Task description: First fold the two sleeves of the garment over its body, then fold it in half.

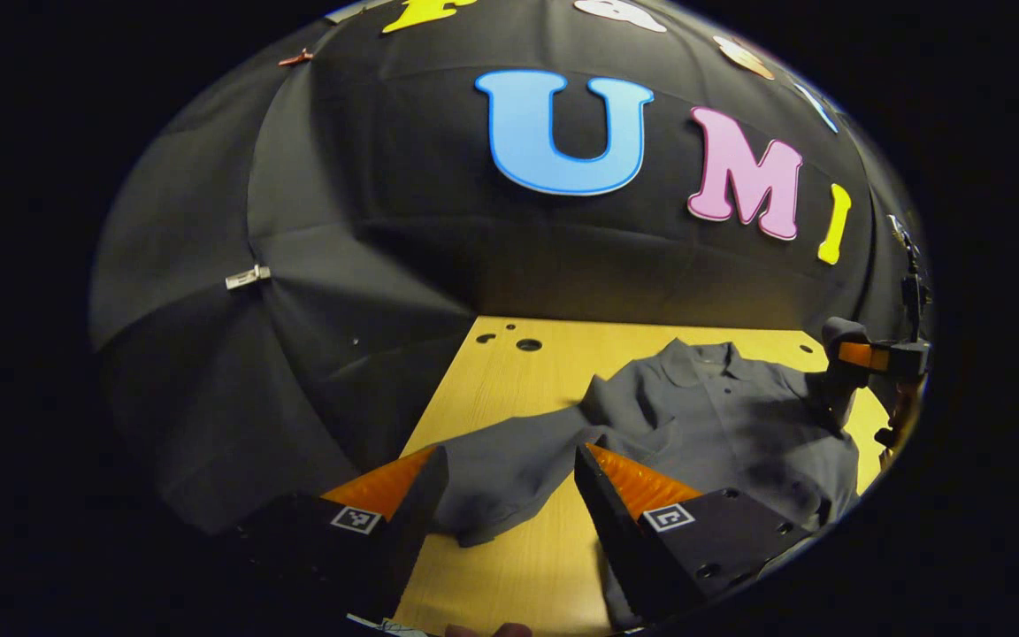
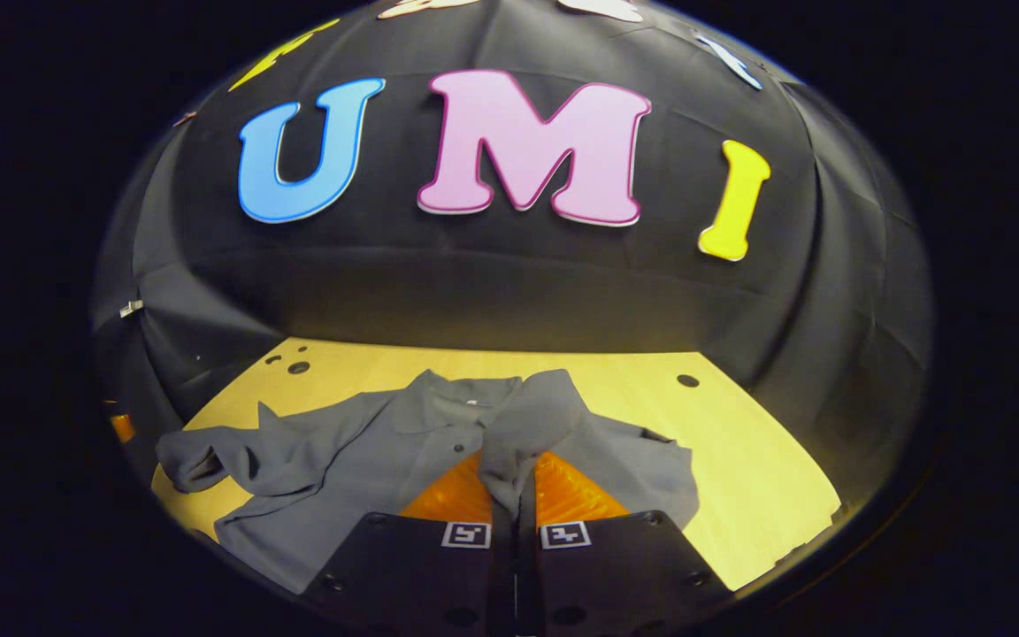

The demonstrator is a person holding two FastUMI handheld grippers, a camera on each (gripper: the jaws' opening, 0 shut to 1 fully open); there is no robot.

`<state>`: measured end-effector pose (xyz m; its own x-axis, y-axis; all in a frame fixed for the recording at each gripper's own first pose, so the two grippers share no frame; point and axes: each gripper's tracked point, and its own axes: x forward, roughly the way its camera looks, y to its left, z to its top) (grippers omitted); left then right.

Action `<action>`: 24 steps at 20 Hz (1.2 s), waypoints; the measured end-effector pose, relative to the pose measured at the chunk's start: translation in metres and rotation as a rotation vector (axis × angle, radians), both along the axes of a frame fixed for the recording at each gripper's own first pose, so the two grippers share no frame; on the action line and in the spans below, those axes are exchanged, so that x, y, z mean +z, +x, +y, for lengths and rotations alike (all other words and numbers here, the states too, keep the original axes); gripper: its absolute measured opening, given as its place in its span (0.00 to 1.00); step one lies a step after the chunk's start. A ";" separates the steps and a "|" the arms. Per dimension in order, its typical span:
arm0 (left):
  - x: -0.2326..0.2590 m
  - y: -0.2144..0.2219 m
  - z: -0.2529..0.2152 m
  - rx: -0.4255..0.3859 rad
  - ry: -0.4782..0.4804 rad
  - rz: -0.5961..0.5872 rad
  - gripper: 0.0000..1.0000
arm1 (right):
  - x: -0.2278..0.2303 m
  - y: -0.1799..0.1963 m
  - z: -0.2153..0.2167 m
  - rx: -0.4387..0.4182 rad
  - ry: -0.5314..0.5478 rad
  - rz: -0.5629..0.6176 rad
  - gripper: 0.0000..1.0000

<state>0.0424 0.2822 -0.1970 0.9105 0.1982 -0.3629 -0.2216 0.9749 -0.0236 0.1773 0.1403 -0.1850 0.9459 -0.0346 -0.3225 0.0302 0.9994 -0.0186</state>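
A grey collared shirt [image 1: 722, 425] lies on the wooden table [image 1: 492, 380], collar toward the booth wall. In the left gripper view my left gripper [image 1: 509, 464] is open, its fingers standing on either side of the outstretched sleeve [image 1: 509, 460] near its cuff. My right gripper [image 1: 846, 376] shows at the shirt's far shoulder. In the right gripper view my right gripper [image 2: 514, 482] is shut on the other sleeve [image 2: 527, 425], holding it lifted over the shirt's body [image 2: 368, 460]. The first sleeve [image 2: 226, 456] lies stretched out at the left.
Round holes [image 1: 527, 344] mark the table's far left corner, and another hole [image 2: 687, 380] sits at the far right. The black cloth wall closes the back and sides. Bare wood [image 2: 766, 478] lies right of the shirt.
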 end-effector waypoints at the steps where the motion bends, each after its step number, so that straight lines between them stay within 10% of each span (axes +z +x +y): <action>1: -0.008 -0.001 0.008 0.012 -0.002 0.013 0.92 | -0.009 0.004 0.007 0.004 0.003 0.013 0.06; 18: -0.111 0.025 0.079 0.160 -0.057 0.215 0.92 | -0.130 0.025 0.103 0.121 0.152 0.292 0.26; 23: -0.125 0.033 0.078 0.144 -0.079 0.241 0.90 | -0.102 -0.006 0.149 0.290 0.297 0.314 0.61; 24: -0.126 0.035 0.078 0.142 -0.082 0.248 0.90 | -0.094 -0.013 0.154 0.320 0.319 0.308 0.45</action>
